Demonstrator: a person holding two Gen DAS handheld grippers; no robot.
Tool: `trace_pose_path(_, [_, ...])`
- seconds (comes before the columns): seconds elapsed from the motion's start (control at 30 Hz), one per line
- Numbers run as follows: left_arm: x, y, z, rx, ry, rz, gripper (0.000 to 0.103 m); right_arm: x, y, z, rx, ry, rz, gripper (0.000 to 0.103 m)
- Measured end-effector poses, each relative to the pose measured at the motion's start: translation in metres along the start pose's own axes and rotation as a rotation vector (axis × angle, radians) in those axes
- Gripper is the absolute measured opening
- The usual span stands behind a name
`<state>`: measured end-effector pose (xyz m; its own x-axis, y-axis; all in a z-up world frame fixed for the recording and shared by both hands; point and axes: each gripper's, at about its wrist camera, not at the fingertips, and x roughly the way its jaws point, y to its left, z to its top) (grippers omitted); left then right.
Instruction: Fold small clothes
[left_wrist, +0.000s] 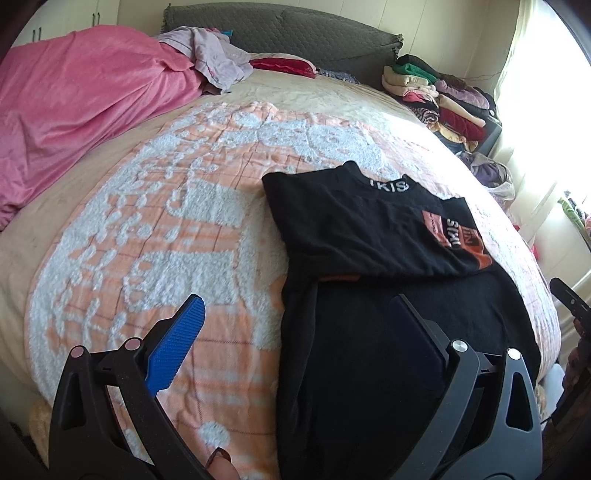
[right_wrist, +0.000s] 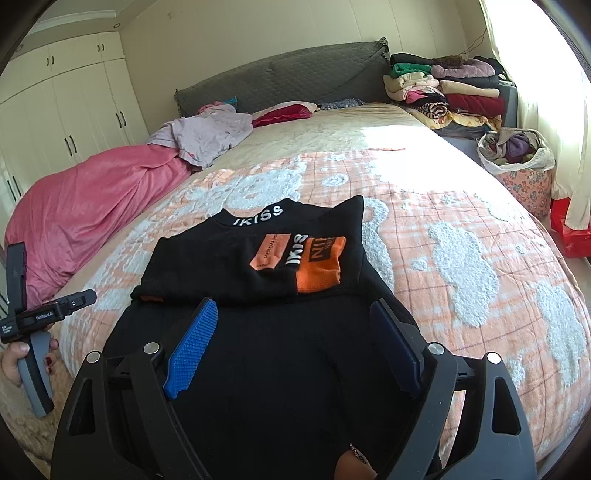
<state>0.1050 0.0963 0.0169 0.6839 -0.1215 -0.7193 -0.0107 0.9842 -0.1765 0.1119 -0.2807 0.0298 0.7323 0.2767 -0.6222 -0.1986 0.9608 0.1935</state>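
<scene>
Black top (right_wrist: 258, 258), partly folded, on the bed (right_wrist: 461, 229) near its front edge; left tool (left_wrist: 299, 325) and right tool (right_wrist: 295, 321) gaping wide, gripping nothing.

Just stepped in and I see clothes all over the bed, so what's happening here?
A person is folding a black top on the peach and white blanket, with a handheld gripper in each hand. The top's upper part, with its orange patches, lies doubled over the lower part. The left gripper and the right gripper both hover above it with jaws wide and nothing between them. A pink blanket and stacked folded clothes lie further off.
</scene>
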Motion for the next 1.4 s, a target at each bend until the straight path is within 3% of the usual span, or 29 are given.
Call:
trace_pose_path(0.37, [-0.010, 0.024, -0.057, 0.000, 0.086, 0.029, 0.093, -0.021, 0.000, -0.042, -0.062, 0.067, -0.019, 0.084])
trace_pose_path(0.67, [-0.016, 0.022, -0.096, 0.011, 0.155, -0.024, 0.093, -0.030, -0.013, -0.076, -0.025, 0.114, -0.032, 0.084])
trace_pose_path(0.87, [-0.014, 0.015, -0.119, 0.010, 0.229, -0.106, 0.076, -0.033, -0.025, -0.094, -0.002, 0.160, -0.058, 0.084])
trace_pose_path(0.93, [-0.013, 0.015, -0.125, -0.002, 0.250, -0.124, 0.065, -0.034, -0.029, -0.099, 0.001, 0.176, -0.058, 0.084])
trace_pose_path(1.2, [-0.009, 0.013, -0.148, -0.040, 0.332, -0.188, 0.050, -0.040, -0.045, -0.119, 0.020, 0.217, -0.078, 0.084])
trace_pose_path(1.4, [0.000, 0.003, -0.163, -0.027, 0.398, -0.227, 0.048, -0.043, -0.052, -0.127, 0.027, 0.240, -0.088, 0.084])
